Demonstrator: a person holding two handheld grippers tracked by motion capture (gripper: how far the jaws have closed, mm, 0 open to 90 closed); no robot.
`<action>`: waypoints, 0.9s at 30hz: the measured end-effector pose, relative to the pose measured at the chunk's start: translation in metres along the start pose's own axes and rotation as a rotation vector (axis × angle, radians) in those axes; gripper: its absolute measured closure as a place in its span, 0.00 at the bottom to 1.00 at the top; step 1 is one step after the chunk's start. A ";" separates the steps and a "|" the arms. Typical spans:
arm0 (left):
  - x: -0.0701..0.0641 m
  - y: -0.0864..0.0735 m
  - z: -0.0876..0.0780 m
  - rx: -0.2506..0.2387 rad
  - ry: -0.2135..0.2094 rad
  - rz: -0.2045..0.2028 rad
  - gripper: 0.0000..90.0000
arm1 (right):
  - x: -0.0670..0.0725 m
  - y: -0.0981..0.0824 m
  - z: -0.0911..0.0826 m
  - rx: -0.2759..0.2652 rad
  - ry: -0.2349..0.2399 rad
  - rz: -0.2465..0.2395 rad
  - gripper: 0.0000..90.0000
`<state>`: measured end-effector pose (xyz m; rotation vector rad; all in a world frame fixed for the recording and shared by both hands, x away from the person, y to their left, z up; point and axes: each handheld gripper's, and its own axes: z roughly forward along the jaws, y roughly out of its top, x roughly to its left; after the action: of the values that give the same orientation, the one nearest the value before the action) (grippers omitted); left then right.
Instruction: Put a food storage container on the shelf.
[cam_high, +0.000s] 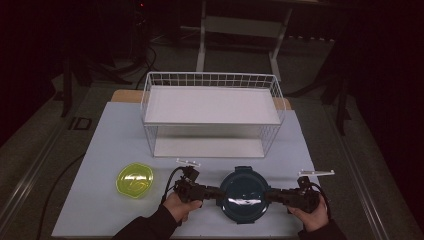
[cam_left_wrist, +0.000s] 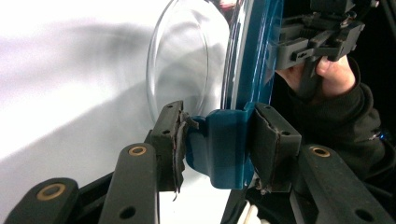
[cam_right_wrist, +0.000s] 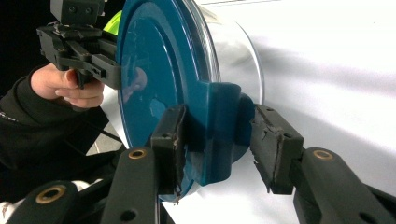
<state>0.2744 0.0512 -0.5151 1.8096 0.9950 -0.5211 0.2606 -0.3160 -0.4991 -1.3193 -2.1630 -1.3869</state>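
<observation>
A round clear container with a dark blue lid (cam_high: 243, 192) rests on the white table near its front edge. My left gripper (cam_high: 218, 192) reaches it from the left and is shut on the lid's side clasp (cam_left_wrist: 219, 149), one pad on each face. From the right, my right gripper (cam_high: 270, 195) has its jaws over the opposite clasp (cam_right_wrist: 219, 126), pads pressed on it. The left gripper view has its own jaws (cam_left_wrist: 217, 140) low in the middle, with the clear bowl wall (cam_left_wrist: 182, 70) beyond them. In the right gripper view, the lid's top (cam_right_wrist: 159, 74) rises above its jaws (cam_right_wrist: 217, 140).
A yellow-green bowl (cam_high: 135, 180) sits on the table left of the container. A white wire rack (cam_high: 212, 107) with two shelves stands across the back of the table (cam_high: 100, 150). Dark floor and a desk frame lie beyond.
</observation>
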 end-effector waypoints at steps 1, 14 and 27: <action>-0.001 0.000 0.000 -0.001 0.004 0.009 0.63 | 0.000 0.000 0.000 -0.003 0.001 0.000 0.62; -0.021 0.020 -0.028 -0.077 0.014 0.045 0.64 | 0.020 0.021 -0.006 -0.063 0.017 -0.025 0.63; -0.047 0.055 -0.077 -0.159 0.069 0.093 0.64 | 0.049 0.071 -0.004 -0.109 0.068 -0.063 0.63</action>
<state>0.2866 0.0909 -0.4173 1.7313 0.9662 -0.3152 0.2890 -0.2823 -0.4246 -1.2315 -2.1290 -1.5701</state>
